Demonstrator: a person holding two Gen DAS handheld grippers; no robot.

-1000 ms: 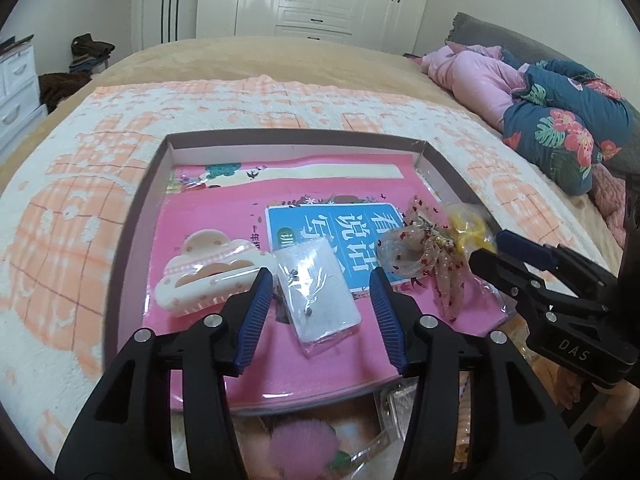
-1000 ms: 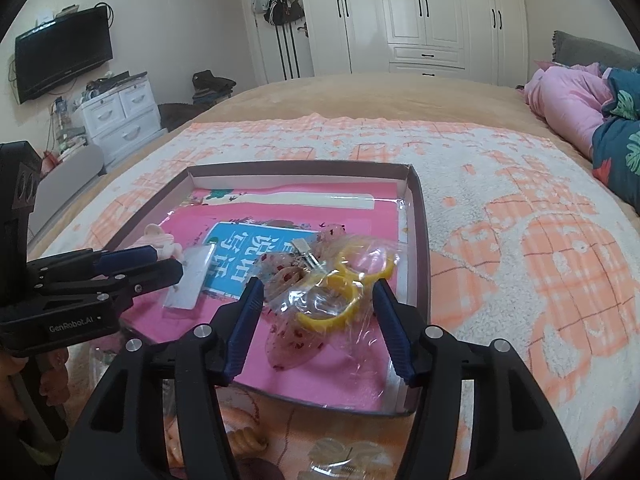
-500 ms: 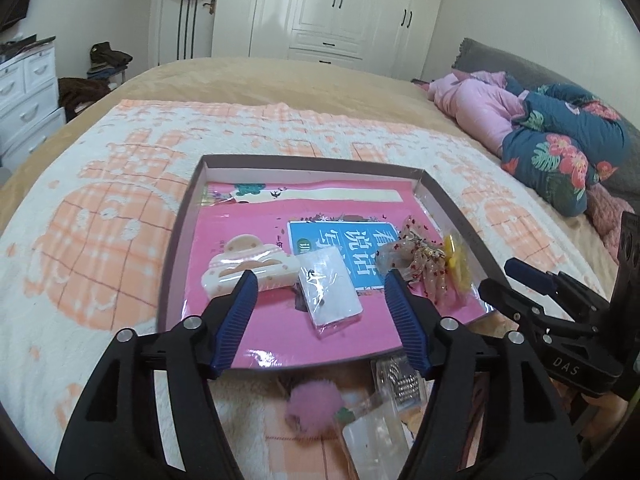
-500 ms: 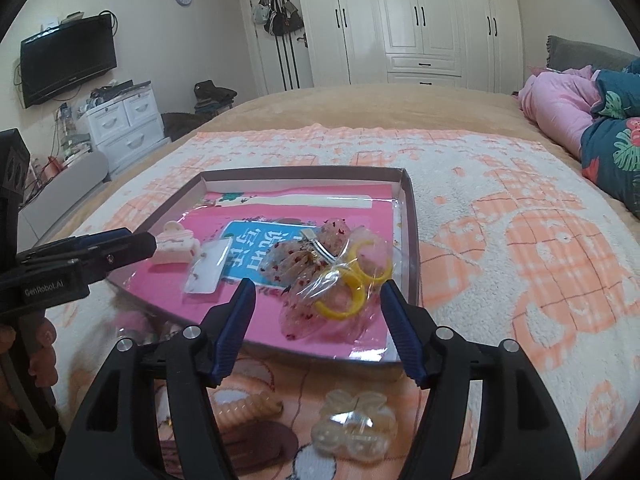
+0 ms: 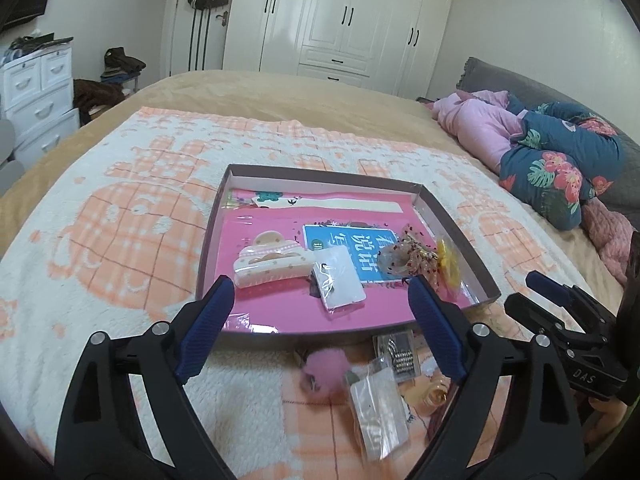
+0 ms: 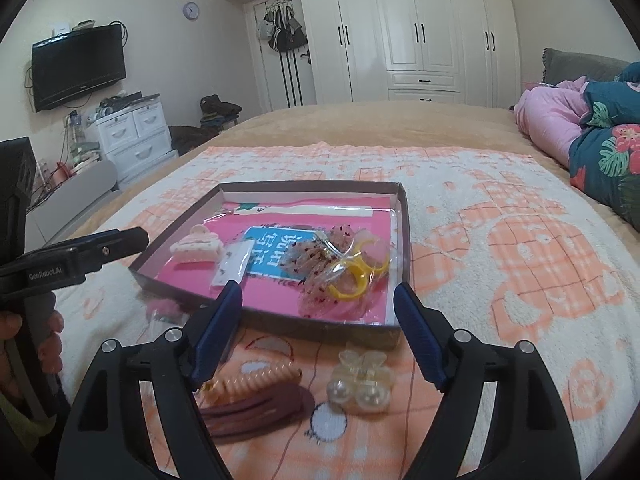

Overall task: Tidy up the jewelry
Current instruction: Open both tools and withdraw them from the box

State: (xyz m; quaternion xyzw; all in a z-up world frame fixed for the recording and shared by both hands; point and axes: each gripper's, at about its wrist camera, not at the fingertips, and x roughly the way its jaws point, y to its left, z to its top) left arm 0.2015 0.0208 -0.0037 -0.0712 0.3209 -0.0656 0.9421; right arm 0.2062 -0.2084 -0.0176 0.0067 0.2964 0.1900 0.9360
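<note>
A shallow brown-walled box point(image 5: 208, 248) point(image 6: 308, 189) with a pink lining lies on the bed. It holds a cream hair claw point(image 5: 272, 264) point(image 6: 196, 250), a small clear bag point(image 5: 340, 280) point(image 6: 234, 260), and a bagged sequin bow point(image 5: 408, 258) point(image 6: 316, 260) with yellow rings point(image 5: 446, 260) point(image 6: 352, 284). In front of the box lie a pink pompom point(image 5: 324, 372), clear packets point(image 5: 378, 408), an orange spiral clip point(image 6: 256, 380), a maroon clip point(image 6: 256, 412) and a pearl clip point(image 6: 362, 380). My left gripper point(image 5: 320, 294) and right gripper point(image 6: 318, 290) hover over these loose pieces. Their jaws are opening and grip nothing.
The box rests on a white and orange blanket point(image 5: 120, 220). Pink and floral bedding point(image 5: 552, 152) is piled at the right. White drawers point(image 6: 136, 136) and a wall TV point(image 6: 78, 66) stand to the left, with wardrobes point(image 6: 408, 32) beyond the bed.
Both grippers drew back and upward from the box while their jaws widened. The small bag and the bow bag stayed in the box. The loose pieces in front came into view.
</note>
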